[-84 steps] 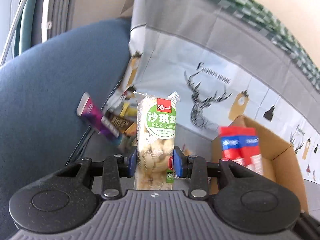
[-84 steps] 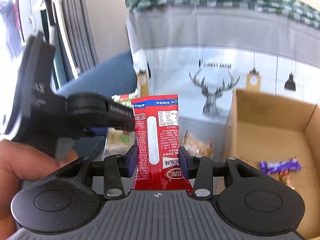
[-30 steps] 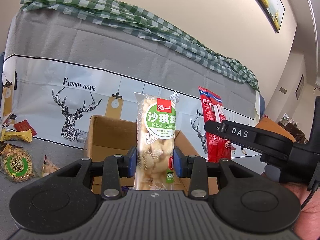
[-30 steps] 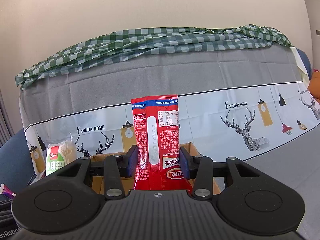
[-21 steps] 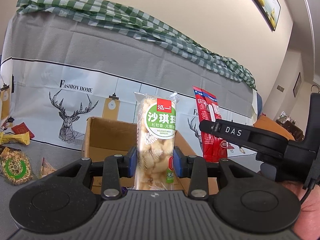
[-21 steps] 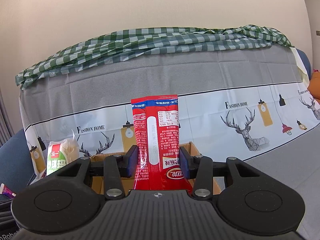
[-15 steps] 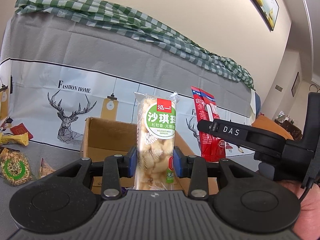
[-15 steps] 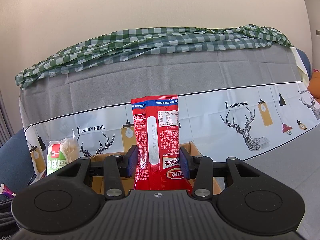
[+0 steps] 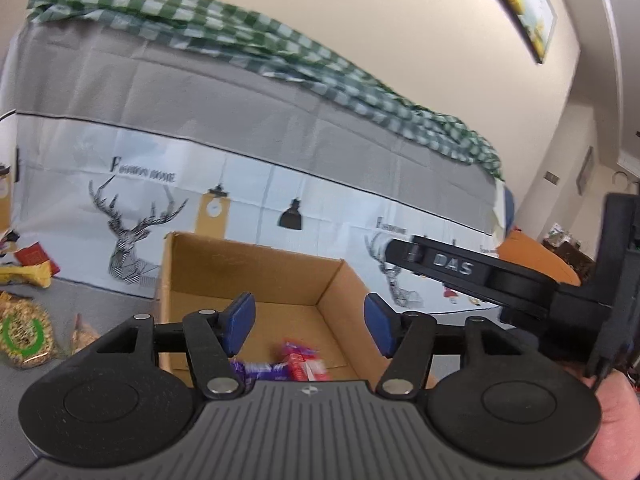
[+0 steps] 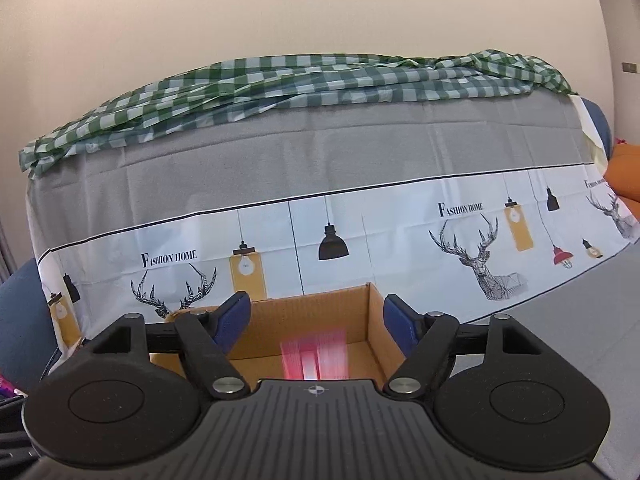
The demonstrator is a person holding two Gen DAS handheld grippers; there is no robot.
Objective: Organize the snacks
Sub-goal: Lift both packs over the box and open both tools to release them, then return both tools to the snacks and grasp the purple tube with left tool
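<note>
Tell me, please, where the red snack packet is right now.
In the right wrist view the red snack packet, motion-blurred, is inside the cardboard box, low in the centre, between and beyond the opening jaws of the right hand-held gripper.

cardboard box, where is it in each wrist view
Left wrist: cardboard box at lower centre, behind the opening left gripper, snacks inside.
Right wrist: its far wall shows low between the opening right gripper.
Shared landmark: the deer-print cloth behind the box.
</note>
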